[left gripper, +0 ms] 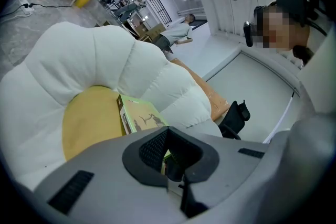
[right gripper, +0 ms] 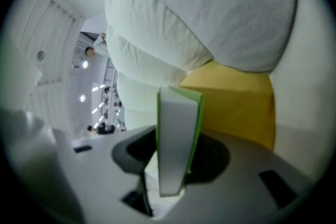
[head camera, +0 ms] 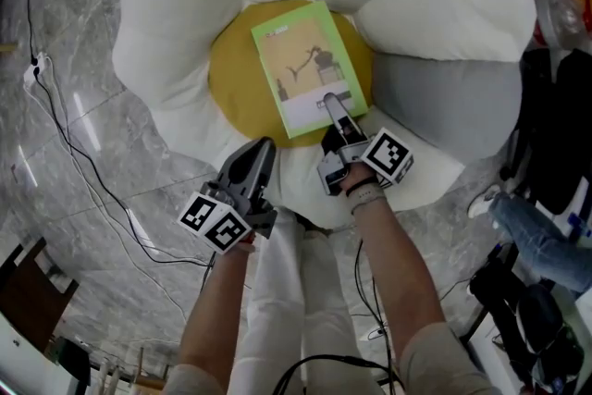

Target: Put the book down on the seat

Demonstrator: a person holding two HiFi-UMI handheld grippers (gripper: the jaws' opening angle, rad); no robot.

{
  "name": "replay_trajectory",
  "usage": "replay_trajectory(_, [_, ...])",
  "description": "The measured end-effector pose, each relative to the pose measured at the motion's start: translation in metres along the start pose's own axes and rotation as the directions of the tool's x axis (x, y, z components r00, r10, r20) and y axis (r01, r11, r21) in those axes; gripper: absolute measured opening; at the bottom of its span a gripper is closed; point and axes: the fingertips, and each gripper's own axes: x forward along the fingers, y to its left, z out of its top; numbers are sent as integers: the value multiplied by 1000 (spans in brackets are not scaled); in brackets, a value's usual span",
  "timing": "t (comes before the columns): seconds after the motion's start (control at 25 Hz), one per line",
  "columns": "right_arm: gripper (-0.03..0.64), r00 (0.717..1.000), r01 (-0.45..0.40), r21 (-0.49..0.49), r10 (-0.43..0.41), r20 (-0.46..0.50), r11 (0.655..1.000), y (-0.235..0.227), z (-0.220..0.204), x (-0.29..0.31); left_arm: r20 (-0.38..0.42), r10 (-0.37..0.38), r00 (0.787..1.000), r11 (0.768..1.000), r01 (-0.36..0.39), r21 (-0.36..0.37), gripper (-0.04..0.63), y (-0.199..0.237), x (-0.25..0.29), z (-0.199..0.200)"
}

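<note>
My right gripper (head camera: 330, 103) is clamped on the green book (head camera: 305, 60) at its 6 o'clock edge, with the book over the seat (head camera: 176, 23), on its yellow centre. At 7 o'clock my left gripper (head camera: 263, 146) hangs with jaws together, empty.

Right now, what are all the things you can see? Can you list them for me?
seat: one, flower-shaped, white petals plus one grey petal, yellow middle; on the floor.
book: one, green cover; over the yellow middle.
cable: at least one, black; on the floor at the left.
floor: grey marble; all around the seat.
leg: another person's, blue jeans; right edge.
forearms: two, bare; bottom of the head view.
left hand-held gripper: one, grey; jaws together, empty, at the seat's near edge.
right hand-held gripper: one, grey; shut on the book's near edge.
</note>
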Motion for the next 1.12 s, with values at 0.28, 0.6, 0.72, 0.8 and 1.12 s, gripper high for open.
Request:
replay_trajectory(0.28, [156,1000,1,29,-1,3,1000,-3,-2,4,-8,20,1000,999,-19,38,23,9,6,5])
replay_trajectory(0.6, [247,991,136,-128,-133,35,982,-16,3,10,4,21,1000,999,-21,43,23,20,8,18])
replay_trajectory(0.72, [285,978,210,-153,-205,49,966,-26,5,9,1,22,1000,999,-22,38,23,22,6,16])
replay_trajectory(0.8, [299,972,235,-166,-230,45,958,-30,5,10,-1,23,1000,999,-23,32,23,22,6,13])
replay_trajectory(1.12, [327,956,293,-204,-288,57,934,-35,7,10,-1,21,1000,1000,-21,8,23,21,4,5])
